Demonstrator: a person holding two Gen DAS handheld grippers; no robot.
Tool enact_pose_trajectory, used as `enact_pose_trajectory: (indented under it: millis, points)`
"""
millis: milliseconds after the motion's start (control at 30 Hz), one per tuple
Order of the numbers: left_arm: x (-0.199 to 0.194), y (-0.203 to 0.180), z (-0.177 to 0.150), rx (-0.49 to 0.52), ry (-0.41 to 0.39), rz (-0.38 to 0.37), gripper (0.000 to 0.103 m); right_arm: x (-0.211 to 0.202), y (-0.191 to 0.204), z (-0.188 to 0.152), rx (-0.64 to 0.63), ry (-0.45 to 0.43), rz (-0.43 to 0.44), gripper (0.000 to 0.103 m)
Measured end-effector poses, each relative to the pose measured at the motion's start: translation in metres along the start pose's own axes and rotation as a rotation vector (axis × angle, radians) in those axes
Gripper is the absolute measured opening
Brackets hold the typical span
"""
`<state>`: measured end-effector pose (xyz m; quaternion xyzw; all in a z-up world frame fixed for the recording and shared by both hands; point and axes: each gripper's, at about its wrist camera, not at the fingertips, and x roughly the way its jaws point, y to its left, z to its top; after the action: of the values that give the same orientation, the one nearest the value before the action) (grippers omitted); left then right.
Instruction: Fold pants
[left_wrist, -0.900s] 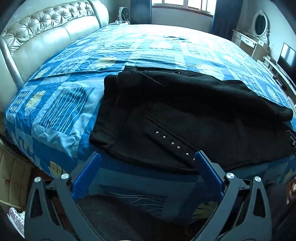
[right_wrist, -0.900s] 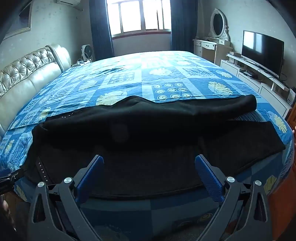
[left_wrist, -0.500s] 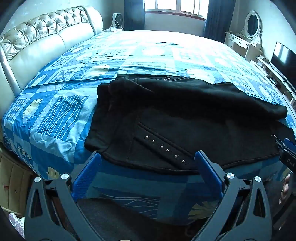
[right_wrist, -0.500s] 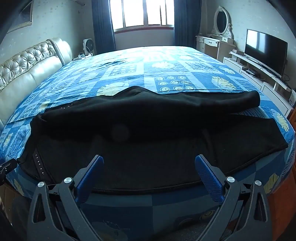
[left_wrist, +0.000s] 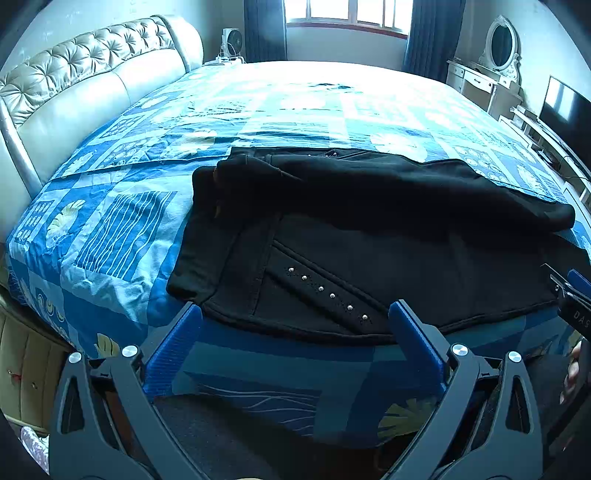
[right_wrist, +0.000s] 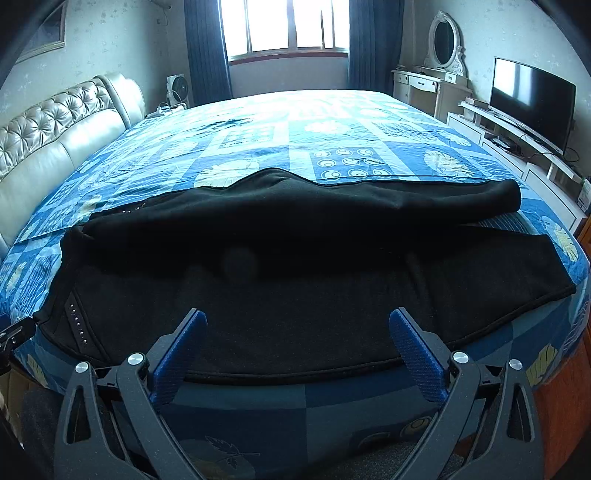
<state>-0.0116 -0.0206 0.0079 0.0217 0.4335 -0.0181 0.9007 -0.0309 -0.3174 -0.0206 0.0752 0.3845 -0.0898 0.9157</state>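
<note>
Black pants (left_wrist: 369, 236) lie flat across the near part of the bed, waist to the left, legs running right; one leg lies partly over the other. A row of metal studs (left_wrist: 327, 293) marks the pocket near the front hem. My left gripper (left_wrist: 295, 325) is open and empty, just short of the pants' near edge by the waist. My right gripper (right_wrist: 295, 332) is open and empty, its blue fingertips (right_wrist: 408, 334) at the near edge of the pants (right_wrist: 295, 266) around mid-leg. The right gripper also shows at the right edge of the left wrist view (left_wrist: 572, 295).
The bed has a blue patterned cover (left_wrist: 122, 221) and a tufted cream headboard (left_wrist: 74, 96) on the left. A TV (right_wrist: 532, 99) on a low stand and a dresser with an oval mirror (right_wrist: 443, 40) stand on the right. A window (right_wrist: 288, 26) is at the far wall.
Both grippers have risen and pulled back a little from the bed edge, so more of the bed and room shows. Both stay open. The pants have not moved.
</note>
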Motion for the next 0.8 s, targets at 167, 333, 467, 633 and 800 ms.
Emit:
enact_pose_trajectory:
  millis: [167, 333, 467, 633, 800]
  points:
    - [0.0017, 0.0009, -0.0011, -0.004, 0.006, 0.010, 0.101, 0.0011, 0.0010, -0.0013, -0.004, 0.002, 0.001, 0.099]
    - [0.0019, 0.0016, -0.0014, -0.007, 0.005, 0.018, 0.101, 0.0020, 0.0034, -0.0029, -0.012, 0.006, 0.002, 0.099]
    - [0.0023, 0.0021, -0.0019, -0.007, 0.005, 0.017, 0.101, 0.0025, 0.0046, -0.0033, -0.014, 0.007, 0.002, 0.099]
    - [0.0027, 0.0022, -0.0025, -0.006, 0.007, 0.017, 0.101, 0.0027, 0.0048, -0.0035, -0.013, 0.006, 0.001, 0.099]
    - [0.0031, 0.0025, -0.0032, -0.005, 0.006, 0.017, 0.101, 0.0034, 0.0053, -0.0040, -0.013, 0.008, 0.001, 0.099]
